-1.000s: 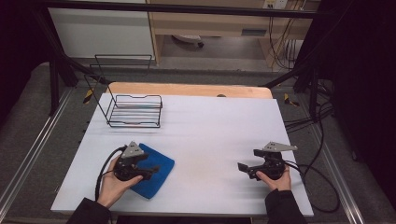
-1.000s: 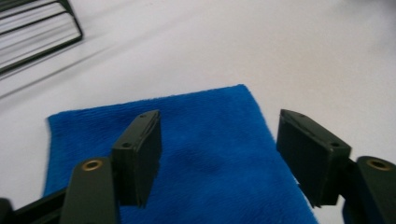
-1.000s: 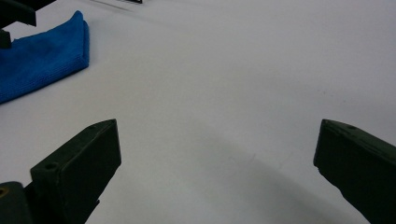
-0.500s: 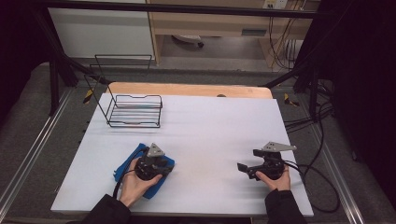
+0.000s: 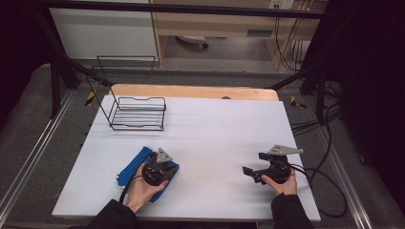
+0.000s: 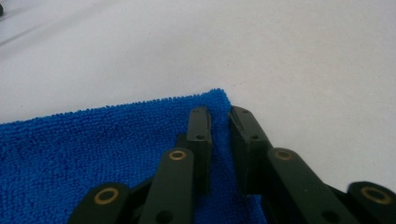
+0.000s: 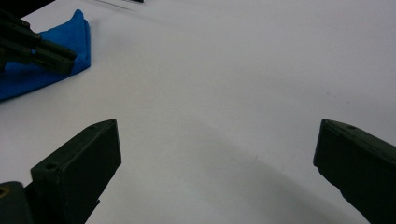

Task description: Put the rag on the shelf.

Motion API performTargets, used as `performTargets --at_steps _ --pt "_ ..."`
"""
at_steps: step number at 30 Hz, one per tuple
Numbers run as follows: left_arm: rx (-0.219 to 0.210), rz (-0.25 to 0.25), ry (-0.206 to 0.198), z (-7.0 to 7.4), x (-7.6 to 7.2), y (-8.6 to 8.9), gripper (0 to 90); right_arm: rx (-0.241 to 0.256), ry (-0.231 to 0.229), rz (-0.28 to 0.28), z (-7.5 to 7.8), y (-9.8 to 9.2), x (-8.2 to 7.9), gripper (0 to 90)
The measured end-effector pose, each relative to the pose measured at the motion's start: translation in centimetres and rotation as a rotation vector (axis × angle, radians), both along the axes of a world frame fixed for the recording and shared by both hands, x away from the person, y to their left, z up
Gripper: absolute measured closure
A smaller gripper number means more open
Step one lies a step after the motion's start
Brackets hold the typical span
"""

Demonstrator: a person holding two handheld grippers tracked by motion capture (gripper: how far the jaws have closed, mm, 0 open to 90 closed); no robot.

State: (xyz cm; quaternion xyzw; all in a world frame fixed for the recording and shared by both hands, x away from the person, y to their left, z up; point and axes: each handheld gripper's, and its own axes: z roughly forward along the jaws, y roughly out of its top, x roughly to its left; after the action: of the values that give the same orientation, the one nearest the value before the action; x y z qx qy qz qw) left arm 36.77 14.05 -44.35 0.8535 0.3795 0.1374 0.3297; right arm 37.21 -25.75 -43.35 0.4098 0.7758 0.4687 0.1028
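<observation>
Fingers (image 6: 243, 140) of left gripper (image 5: 160, 168) pinching blue cloth (image 6: 93, 149) at its corner on near-left worktop (image 5: 215, 129); lift slowly, keep pinch tight so fabric won't slip; right gripper (image 5: 255, 171) fingers spread, idle.

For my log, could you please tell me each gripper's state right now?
Left gripper: closed, pinching the corner of the blue terry cloth.
Right gripper: open, holding nothing.
</observation>
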Motion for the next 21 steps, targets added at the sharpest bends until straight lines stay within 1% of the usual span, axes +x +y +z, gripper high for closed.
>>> performTargets --at_steps 2,6,8,9,11,12,15,18,21 --pt "0.0 0.002 0.001 0.0 0.0 0.0 83.6 -0.001 0.0 0.001 0.0 0.0 0.0 1.4" --pt "-0.015 -0.002 0.013 0.1 0.2 0.2 87.0 -0.003 0.0 0.003 0.0 0.0 0.0 1.4" --pt "-0.036 0.002 0.018 0.2 0.3 0.4 87.4 -0.002 0.0 0.002 0.0 0.0 0.0 1.5" --pt "-0.056 0.008 0.023 0.2 0.4 0.5 87.7 -0.001 0.0 0.004 0.0 0.0 0.0 1.5" --pt "-0.09 0.02 0.018 0.5 0.5 0.7 87.8 -0.001 -0.001 0.004 0.0 0.0 0.0 1.5" --pt "-0.099 0.024 0.017 0.8 0.7 0.8 87.8 -0.002 0.001 0.003 0.0 0.0 0.0 1.5" --pt "-0.125 0.053 0.005 1.3 1.3 0.7 87.8 0.002 0.004 -0.002 0.0 0.0 0.1 1.6" --pt "-0.162 0.091 0.003 1.4 2.2 0.2 87.8 0.003 0.004 -0.001 0.0 0.0 0.1 1.7" --pt "-0.17 0.128 -0.001 1.4 3.2 -0.5 87.7 0.002 0.005 -0.001 0.0 0.1 0.1 1.7"
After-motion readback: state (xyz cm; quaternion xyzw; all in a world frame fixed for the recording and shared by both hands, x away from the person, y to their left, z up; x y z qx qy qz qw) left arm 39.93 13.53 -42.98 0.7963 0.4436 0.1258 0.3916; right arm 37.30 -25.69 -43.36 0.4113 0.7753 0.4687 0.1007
